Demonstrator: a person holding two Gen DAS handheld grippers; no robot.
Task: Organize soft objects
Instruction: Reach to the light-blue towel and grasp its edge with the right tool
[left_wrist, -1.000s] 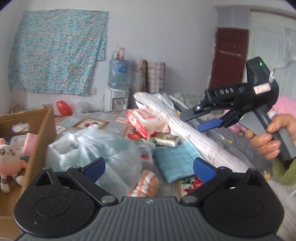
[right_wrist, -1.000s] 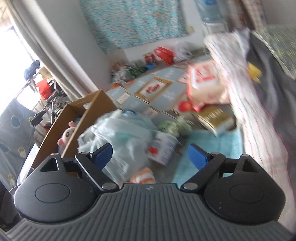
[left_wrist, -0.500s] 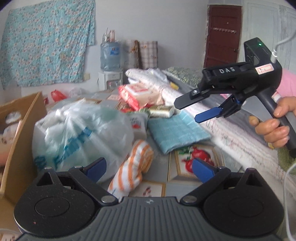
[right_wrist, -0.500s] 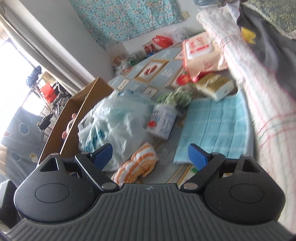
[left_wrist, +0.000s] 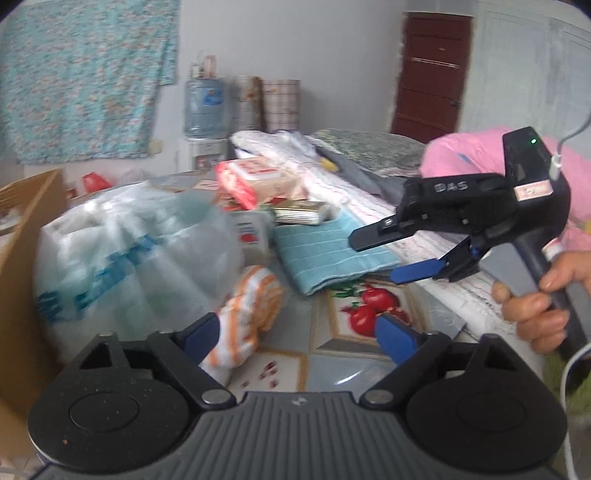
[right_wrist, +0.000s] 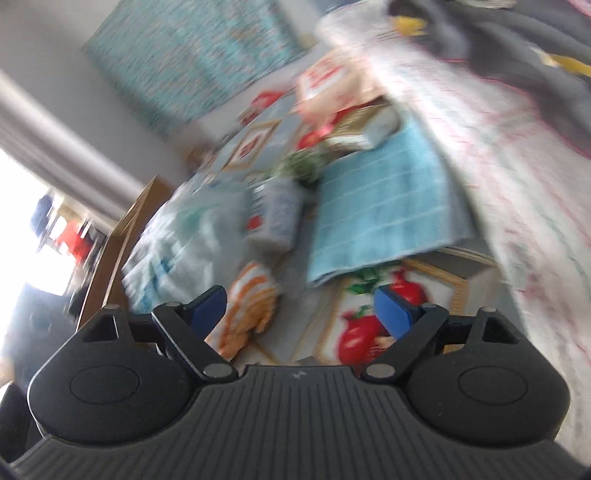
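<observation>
Orange-white striped cloth (left_wrist: 251, 314) on the tiled floor (left_wrist: 325, 369), between plastic bag (left_wrist: 129, 254) and blue towel (left_wrist: 328, 251).
Rolled, soft, long axis 7-to-1 o'clock. Left gripper (left_wrist: 295, 334) jaws wide, just closing, left pad at cloth's lower end; right gripper (right_wrist: 300, 309) jaws wide, empty, closing slightly.

water jug (left_wrist: 204, 107) on dispenser, brown door (left_wrist: 430, 77) behind, cardboard box (left_wrist: 22, 236) at left.

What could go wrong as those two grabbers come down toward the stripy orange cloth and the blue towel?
Both open grippers, left and right, have just been closing a little and hold nothing. The orange cloth lies against the plastic bag, so a grab might snag the bag too. The blue towel seems tucked under a packet, which could get dragged. The grippers might also bump.
</observation>
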